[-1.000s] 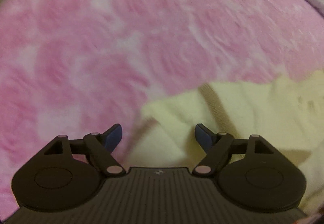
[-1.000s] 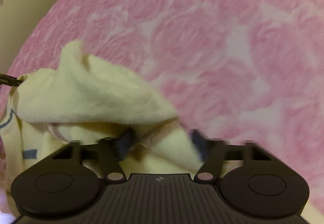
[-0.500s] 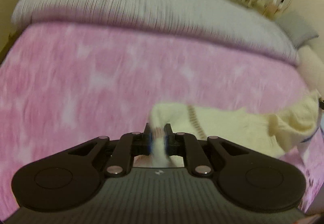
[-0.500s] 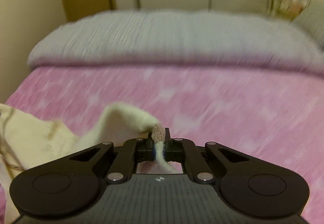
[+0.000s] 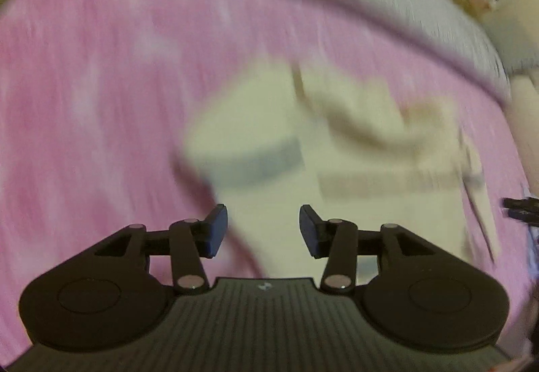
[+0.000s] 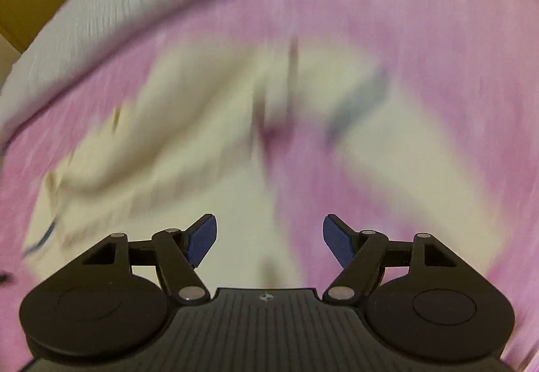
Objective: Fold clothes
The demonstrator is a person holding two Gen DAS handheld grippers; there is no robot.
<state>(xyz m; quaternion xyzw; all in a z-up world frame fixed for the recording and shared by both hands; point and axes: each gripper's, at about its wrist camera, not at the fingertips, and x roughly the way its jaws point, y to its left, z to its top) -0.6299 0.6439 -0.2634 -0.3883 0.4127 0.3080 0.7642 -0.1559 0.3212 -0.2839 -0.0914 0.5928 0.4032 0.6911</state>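
Both my claws gaped over the garment.
Blur hid its lie on the blanket; edges wanted squaring.

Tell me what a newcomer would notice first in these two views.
A pale yellow garment lies spread and rumpled on the pink blanket, filling the middle of both blurred views. Below it, the left gripper and right gripper stand open with nothing between their blue pads. A grey cover runs along the blanket's far edge.
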